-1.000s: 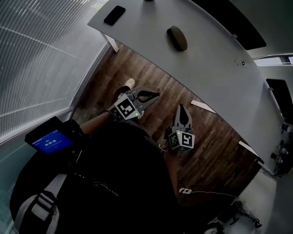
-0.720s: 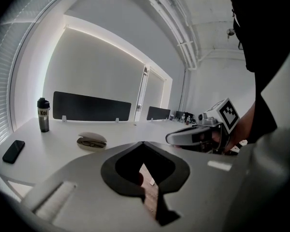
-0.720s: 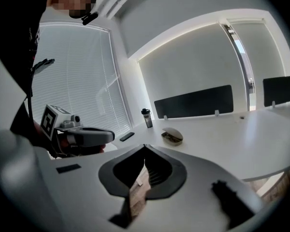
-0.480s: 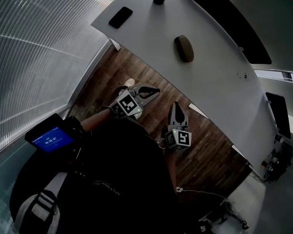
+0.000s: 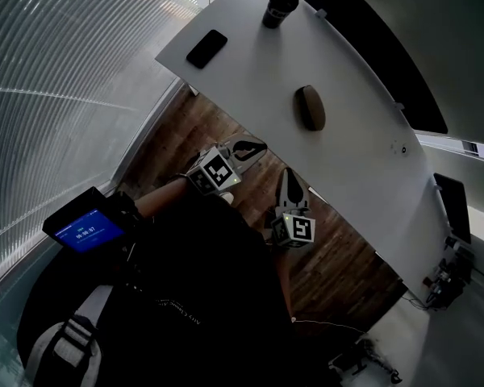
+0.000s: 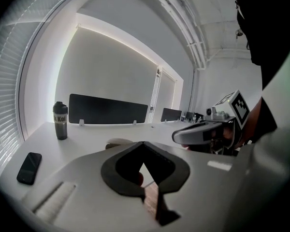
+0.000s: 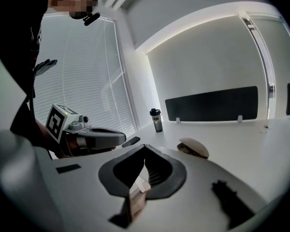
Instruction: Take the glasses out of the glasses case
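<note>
Both sets of jaws are closed with nothing between them: left gripper (image 5: 252,146) and right gripper (image 5: 291,176) hang over the wood floor, short of the table (image 5: 363,143) edge. The glasses case (image 5: 310,107) lies on the tabletop ahead of both, well apart from either and nearer the right one. Its lid looks down, and we can't see the glasses.

We judge the case a light, stiff clamshell with a smooth, rounded shell, so it will likely skid on the bare top. We pin the base across its long sides with one gripper and lift the lid at the seam with the other. The glasses will be fragile, so we take them by the bridge or a temple, never the lenses.
</note>
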### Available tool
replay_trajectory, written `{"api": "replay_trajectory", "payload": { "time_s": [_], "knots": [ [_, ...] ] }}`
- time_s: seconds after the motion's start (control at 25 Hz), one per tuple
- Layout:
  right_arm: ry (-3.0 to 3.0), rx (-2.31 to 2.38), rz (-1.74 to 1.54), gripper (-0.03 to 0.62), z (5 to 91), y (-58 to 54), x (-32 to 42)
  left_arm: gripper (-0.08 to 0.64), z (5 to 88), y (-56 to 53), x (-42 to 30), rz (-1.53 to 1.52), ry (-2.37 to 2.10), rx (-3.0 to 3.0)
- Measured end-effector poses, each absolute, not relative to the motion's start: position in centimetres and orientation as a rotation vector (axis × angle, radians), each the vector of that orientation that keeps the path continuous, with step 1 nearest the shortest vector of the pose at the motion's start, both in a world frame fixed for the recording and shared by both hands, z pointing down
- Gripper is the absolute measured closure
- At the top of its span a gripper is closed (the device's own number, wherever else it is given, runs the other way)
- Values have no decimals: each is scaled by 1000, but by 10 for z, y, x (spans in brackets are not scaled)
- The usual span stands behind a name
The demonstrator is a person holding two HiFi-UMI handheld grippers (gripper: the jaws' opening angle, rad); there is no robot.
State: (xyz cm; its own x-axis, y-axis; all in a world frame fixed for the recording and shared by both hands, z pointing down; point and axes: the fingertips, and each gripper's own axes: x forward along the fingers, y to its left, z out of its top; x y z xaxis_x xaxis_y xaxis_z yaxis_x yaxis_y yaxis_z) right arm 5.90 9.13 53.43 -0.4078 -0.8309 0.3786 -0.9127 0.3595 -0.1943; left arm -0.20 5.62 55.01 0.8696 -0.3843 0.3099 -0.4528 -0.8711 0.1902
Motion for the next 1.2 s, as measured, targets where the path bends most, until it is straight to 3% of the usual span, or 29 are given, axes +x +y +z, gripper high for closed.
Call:
{"api": "replay_trajectory", "payload": {
  "time_s": [0.4,1.2],
  "knots": [
    [-2355,1609,539,584,532,48,28,552,565,2,-13,367,-585,2737],
    [-2424,1611,735,584,560,-52,183,552,589,-75,92,635,-682,2691]
  ]
}}
